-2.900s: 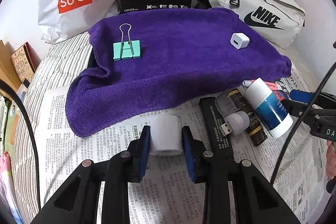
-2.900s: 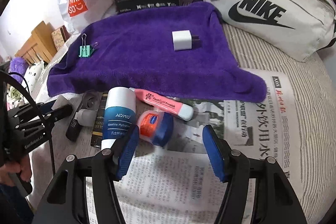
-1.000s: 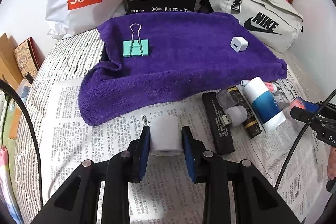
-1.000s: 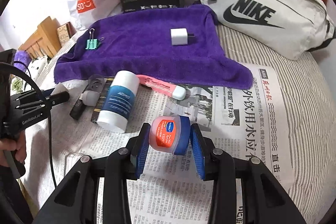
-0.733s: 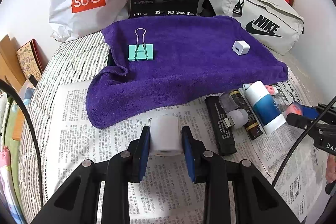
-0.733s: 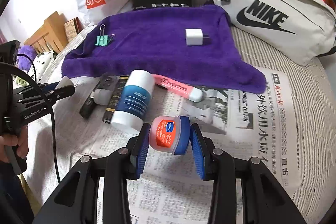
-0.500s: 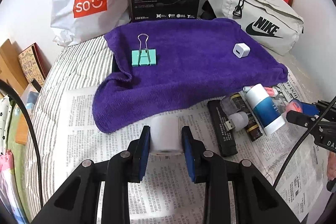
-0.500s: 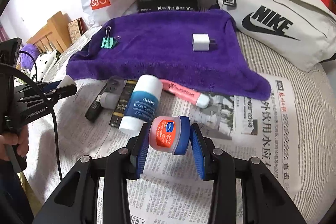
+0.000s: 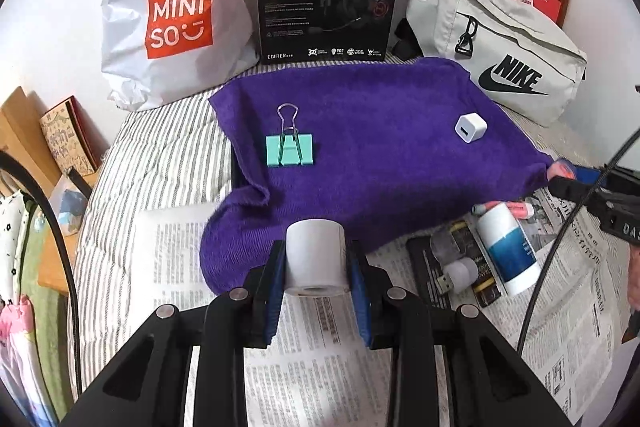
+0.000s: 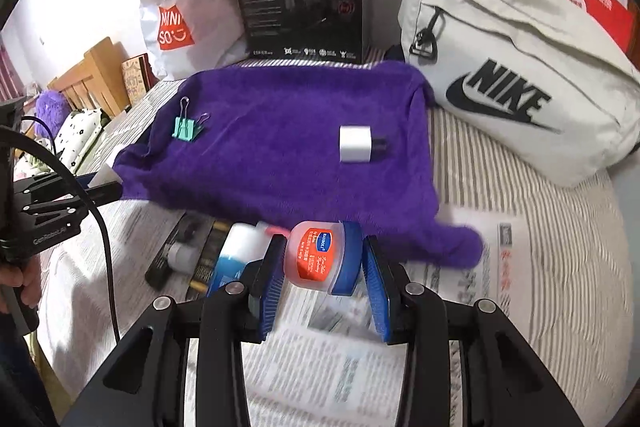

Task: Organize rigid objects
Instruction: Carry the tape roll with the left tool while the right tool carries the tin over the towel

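**Two items in transit, a cluster waiting on the newspaper**

The left hand-held gripper (image 9: 316,277) is clamping a white paper roll (image 9: 315,259) between its blue pads, holding it over the near edge of the purple towel (image 9: 380,131). The right hand-held gripper (image 10: 322,277) is gripping a small jar (image 10: 320,255) with an orange label and blue lid, tilted on its side, just short of the towel's near right corner.

Beyond the grippers, several things are lying unsorted on the newspaper (image 9: 320,367) that covers the bed: a white-and-blue bottle (image 9: 508,247), a pink tube (image 9: 516,207), a black stick (image 9: 428,275), a small USB light (image 9: 460,273) and a dark tube with gold bands (image 9: 480,275), all bunched together off the towel's near right edge.

Farther back, a green binder clip (image 9: 290,149) is sitting near the towel's left edge and a white charger (image 9: 471,128) toward its right, well apart.

Judging by this, the towel is serving as the sorting spot: two items are placed, two are being carried, and about five are left.
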Demonstrator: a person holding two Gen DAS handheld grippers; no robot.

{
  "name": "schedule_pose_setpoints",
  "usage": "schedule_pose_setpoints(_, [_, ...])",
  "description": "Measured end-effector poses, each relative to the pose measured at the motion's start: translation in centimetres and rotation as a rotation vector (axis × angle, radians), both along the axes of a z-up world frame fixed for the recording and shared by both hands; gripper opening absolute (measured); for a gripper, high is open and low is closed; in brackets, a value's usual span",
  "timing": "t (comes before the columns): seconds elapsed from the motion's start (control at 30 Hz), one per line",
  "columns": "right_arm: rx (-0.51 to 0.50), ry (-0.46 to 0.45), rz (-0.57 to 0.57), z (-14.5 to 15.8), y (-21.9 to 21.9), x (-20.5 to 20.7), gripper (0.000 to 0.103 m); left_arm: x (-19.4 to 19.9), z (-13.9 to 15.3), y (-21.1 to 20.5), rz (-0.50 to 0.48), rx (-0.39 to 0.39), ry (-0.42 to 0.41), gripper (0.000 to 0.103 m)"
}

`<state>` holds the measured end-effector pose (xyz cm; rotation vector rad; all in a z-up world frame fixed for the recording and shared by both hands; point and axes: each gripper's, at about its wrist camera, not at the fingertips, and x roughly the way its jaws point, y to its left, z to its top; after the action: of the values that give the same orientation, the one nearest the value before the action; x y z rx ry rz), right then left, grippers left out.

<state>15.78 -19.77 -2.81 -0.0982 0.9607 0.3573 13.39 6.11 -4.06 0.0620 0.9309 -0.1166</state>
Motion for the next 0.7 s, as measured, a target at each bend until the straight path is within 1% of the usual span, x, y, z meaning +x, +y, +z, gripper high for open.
schedule_pose_setpoints(0.07, [-0.018, -0.01, 0.004, 0.1, 0.1, 1.1, 0.038, 0.7, 0.2, 0.2, 0.004, 0.012, 0.001, 0.029])
schedule_pose_setpoints(0.27, [-0.021, -0.008, -0.002, -0.3, 0.1, 3.7, 0.038, 2.9, 0.2, 0.7, 0.011, -0.001, 0.004, 0.029])
schedule_pose_setpoints(0.33, [-0.02, -0.002, -0.008, -0.5, 0.1, 4.6, 0.038, 3.6, 0.1, 0.7, 0.013, 0.01, 0.005, 0.029])
schedule_pose_setpoints(0.43, [-0.021, 0.011, -0.016, -1.1, 0.1, 5.8, 0.038, 4.6, -0.3, 0.7, 0.017, 0.021, 0.014, 0.029])
schedule_pose_setpoints(0.53, [-0.025, 0.028, -0.012, -1.9, 0.4, 6.7, 0.038, 5.5, -0.7, 0.7, 0.015, 0.01, 0.023, 0.029])
schedule_pose_setpoints(0.7, [-0.059, 0.045, 0.01, -3.0, 0.9, 8.0, 0.038, 6.8, -1.1, 0.7, 0.016, 0.011, 0.03, 0.029])
